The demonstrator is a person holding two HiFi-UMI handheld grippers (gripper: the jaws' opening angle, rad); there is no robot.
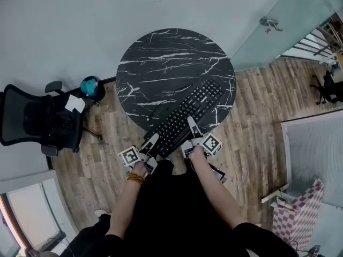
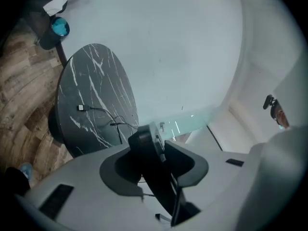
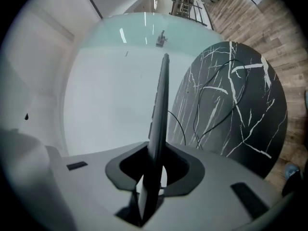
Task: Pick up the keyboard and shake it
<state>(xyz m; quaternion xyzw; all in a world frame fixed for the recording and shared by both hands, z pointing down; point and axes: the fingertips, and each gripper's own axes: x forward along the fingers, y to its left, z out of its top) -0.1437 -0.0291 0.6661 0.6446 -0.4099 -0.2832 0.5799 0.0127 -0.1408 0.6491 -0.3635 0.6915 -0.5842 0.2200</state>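
**Keyboard pinched at one end, near edge of the table**

The black keyboard (image 1: 191, 111) lay slantwise over the near side of the round marble table (image 1: 161, 52). Its near end reached past the table's rim to the person. Whether its far end rested on the table or hung just above it could not be told.

The left claw (image 1: 152, 143) was pressed onto the keyboard's near left corner, which sat askew between the jaws in the left gripper view. The right claw (image 1: 191, 126) pinched the thin near edge further to the right, with the board seen edge-on between its jaws.

Both grips sat at the same end, so the rest of the board stood out over the table unsupported. A hard shake would likely lever it against the pads, and it could twist or slip out, first at the skewed left corner. A shake begun too low could knock the far end on the table. The cable (image 1: 161, 107) trailing across the table could snag or whip about.
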